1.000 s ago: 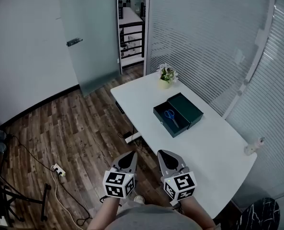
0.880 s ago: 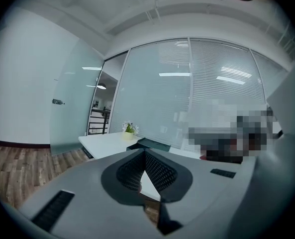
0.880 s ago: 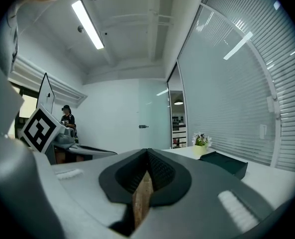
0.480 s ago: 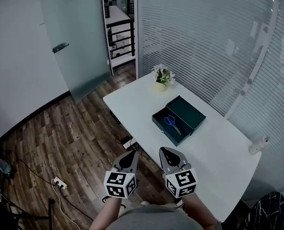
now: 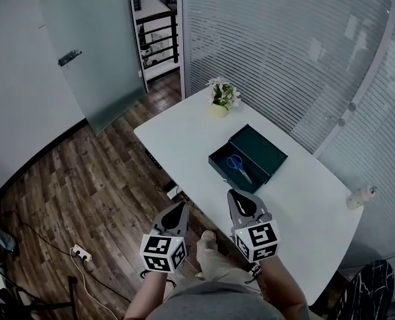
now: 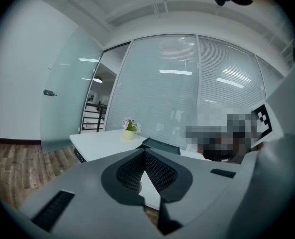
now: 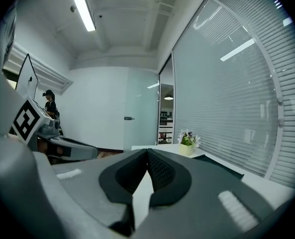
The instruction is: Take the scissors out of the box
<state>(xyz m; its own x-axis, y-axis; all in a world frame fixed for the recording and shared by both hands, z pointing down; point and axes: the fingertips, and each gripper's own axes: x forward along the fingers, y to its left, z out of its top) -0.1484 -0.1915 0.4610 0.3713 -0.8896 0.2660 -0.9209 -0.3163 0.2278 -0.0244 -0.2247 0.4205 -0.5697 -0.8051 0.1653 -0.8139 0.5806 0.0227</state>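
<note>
An open dark green box (image 5: 239, 166) sits on the white table (image 5: 177, 135), its lid (image 5: 264, 149) folded back to the right. Blue-handled scissors (image 5: 236, 163) lie inside it. Both grippers hang side by side short of the table's near end, well apart from the box. My left gripper (image 5: 181, 206) is over the wooden floor, shut and empty. My right gripper (image 5: 232, 193) is at the table's near edge, also shut and empty. The left gripper view shows the box (image 6: 159, 144) far beyond the closed tips (image 6: 145, 151). In the right gripper view the tips (image 7: 147, 150) meet too.
A small flower pot (image 5: 218, 100) stands at the table's far end. A white bottle (image 5: 360, 196) is at its right edge by the blind-covered glass wall. A power strip (image 5: 81, 252) and cable lie on the floor at left. A dark chair (image 5: 367, 289) sits bottom right.
Both grippers have moved forward toward the table, still shut. The table and box now sit closer in the head view, and the person's leg shows between the grippers.
</note>
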